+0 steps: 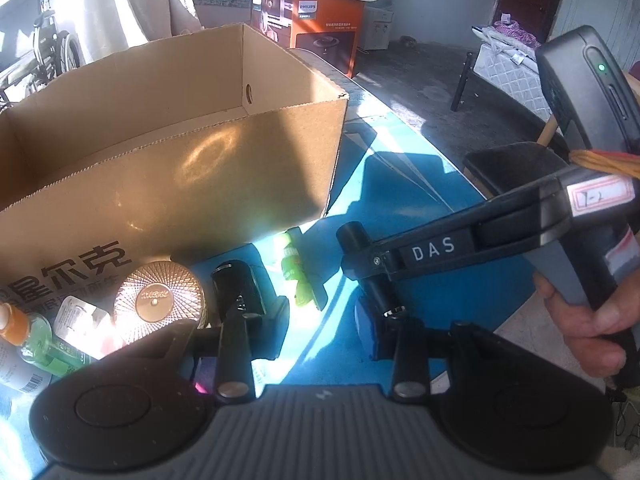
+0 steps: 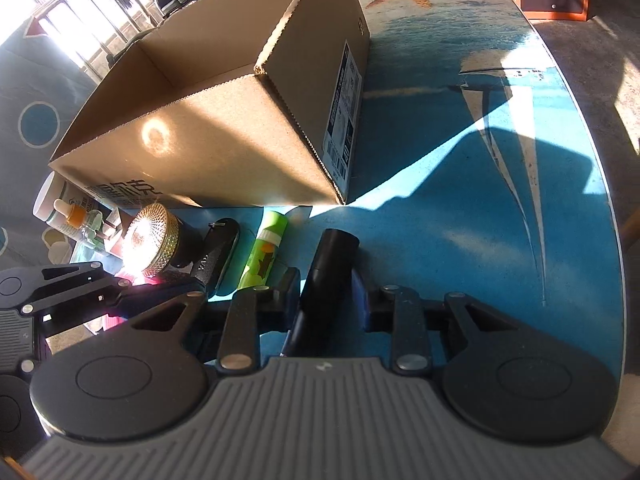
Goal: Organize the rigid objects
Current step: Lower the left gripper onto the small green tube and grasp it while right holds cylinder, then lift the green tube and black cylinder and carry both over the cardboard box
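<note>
My right claw (image 2: 326, 300) squeezes one black tube (image 2: 328, 268). My left claw (image 1: 316, 320) is partly open with nothing in it. One green tube (image 2: 262, 256), one gold round tin (image 2: 150, 240) and one open box (image 2: 224, 136) sit on the tabletop (image 2: 460, 200), well in from its far edge.

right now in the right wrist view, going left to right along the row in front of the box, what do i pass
white tube → orange-capped dropper bottle → gold patterned round tin → green stick → black cylinder held in the right gripper, all on the blue table
</note>
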`<state>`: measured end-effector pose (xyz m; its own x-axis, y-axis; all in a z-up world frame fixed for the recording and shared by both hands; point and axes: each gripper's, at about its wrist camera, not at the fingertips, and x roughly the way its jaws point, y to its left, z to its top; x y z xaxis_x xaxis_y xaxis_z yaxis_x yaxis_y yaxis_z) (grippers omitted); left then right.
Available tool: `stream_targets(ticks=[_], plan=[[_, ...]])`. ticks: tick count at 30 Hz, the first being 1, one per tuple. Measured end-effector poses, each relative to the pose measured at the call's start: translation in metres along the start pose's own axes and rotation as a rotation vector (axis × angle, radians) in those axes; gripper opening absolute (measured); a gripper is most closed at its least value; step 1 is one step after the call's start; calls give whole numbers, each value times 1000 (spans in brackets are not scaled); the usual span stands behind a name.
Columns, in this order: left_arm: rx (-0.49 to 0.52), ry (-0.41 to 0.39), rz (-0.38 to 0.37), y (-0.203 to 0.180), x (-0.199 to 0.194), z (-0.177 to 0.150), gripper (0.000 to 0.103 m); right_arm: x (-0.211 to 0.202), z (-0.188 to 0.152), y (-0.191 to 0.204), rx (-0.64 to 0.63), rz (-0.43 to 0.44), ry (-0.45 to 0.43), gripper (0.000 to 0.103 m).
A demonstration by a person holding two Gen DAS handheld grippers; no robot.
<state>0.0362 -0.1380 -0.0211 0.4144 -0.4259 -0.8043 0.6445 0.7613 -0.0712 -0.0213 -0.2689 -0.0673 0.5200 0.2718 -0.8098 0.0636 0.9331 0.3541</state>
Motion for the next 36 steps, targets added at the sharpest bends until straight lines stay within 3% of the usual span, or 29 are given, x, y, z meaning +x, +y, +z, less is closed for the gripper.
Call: stream_targets(ticks=[8, 11, 19, 23, 27, 36], plan=[[25, 44, 57, -10, 25, 16, 36, -10, -8, -24, 76, 35, -26, 26], [46, 71, 91, -17, 34, 18, 31, -12, -10, -30, 96, 52, -35, 26], [45, 117, 100, -22, 47, 24, 29, -13, -11, -41, 121, 91, -46, 25], [58, 115, 109, -24, 51, 29, 28, -13, -11, -45, 133, 107, -48, 25], [88, 108, 120, -27, 52, 31, 16, -12, -9, -48, 144, 112, -58, 24], [65, 89, 124, -26, 51, 30, 16, -8, -4, -46, 126, 120, -66, 22]])
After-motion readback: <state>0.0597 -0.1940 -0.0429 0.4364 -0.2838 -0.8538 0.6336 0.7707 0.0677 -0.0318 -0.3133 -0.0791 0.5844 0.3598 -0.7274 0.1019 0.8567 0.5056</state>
